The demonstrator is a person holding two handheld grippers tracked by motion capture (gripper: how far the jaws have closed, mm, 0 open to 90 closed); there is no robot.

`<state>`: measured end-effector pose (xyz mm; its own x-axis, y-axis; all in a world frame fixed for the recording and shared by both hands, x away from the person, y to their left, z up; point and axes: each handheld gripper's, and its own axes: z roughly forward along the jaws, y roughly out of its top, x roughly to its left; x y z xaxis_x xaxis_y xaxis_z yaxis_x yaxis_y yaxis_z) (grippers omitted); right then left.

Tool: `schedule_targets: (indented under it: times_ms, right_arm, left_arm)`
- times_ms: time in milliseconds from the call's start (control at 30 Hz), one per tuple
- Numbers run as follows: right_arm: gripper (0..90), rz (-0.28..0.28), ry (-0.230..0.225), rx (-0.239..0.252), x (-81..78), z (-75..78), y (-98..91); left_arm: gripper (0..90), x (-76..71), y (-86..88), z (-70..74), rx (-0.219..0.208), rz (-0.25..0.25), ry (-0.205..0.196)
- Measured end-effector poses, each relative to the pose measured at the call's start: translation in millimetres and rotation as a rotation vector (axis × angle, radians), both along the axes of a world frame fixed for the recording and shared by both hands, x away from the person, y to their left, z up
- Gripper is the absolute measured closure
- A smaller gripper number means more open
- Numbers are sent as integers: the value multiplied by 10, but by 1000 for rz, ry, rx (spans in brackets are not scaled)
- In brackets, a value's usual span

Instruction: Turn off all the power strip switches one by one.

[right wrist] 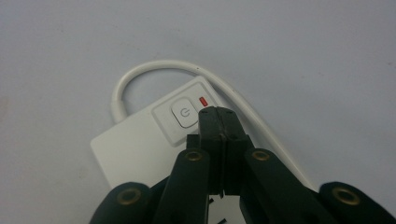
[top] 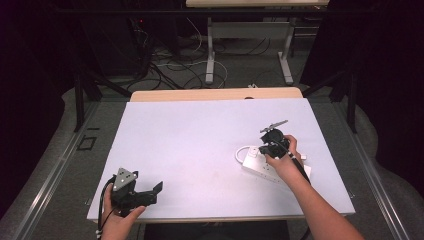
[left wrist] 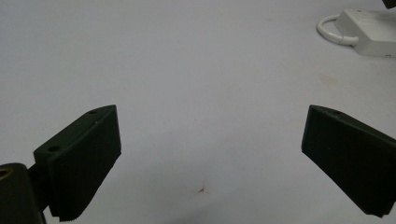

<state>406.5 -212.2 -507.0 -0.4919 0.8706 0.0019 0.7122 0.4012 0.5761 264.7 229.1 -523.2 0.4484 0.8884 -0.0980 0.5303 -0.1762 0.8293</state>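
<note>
- Right gripper [right wrist: 218, 111]: jaws pressed flat together, nothing between them. Tips sit over the end of the white power strip [right wrist: 135, 149], just beside its power button [right wrist: 184, 114] and right by the red indicator light [right wrist: 202, 100], which is lit. Whether the tips actually touch the casing, I cannot tell.
- Power strip [top: 260, 167] lies flat on the right half of the white table [top: 200, 145], partly under the right hand [top: 284, 162]. Its white cable [right wrist: 154, 70] loops out from the button end and curves back alongside the strip.
- Left gripper [top: 150, 192]: jaws spread wide, nothing between them. It is held low at the near left edge of the table, well apart from the strip, pointing across bare tabletop.
- Left gripper view: strip [left wrist: 369, 30] at the far upper right.
</note>
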Motion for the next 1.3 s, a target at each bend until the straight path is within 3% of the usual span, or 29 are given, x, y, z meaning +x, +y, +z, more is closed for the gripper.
schedule_targets:
  times_ms: [800, 1300]
  right_arm:
    - [900, -52, 27, -23, -52, -20, -224]
    - [900, -76, 34, -17, -67, -60, -341]
  left_arm:
    - [4, -2, 60, 20, -23, 49, -20]
    - [4, -7, 67, 22, -24, 51, -15]
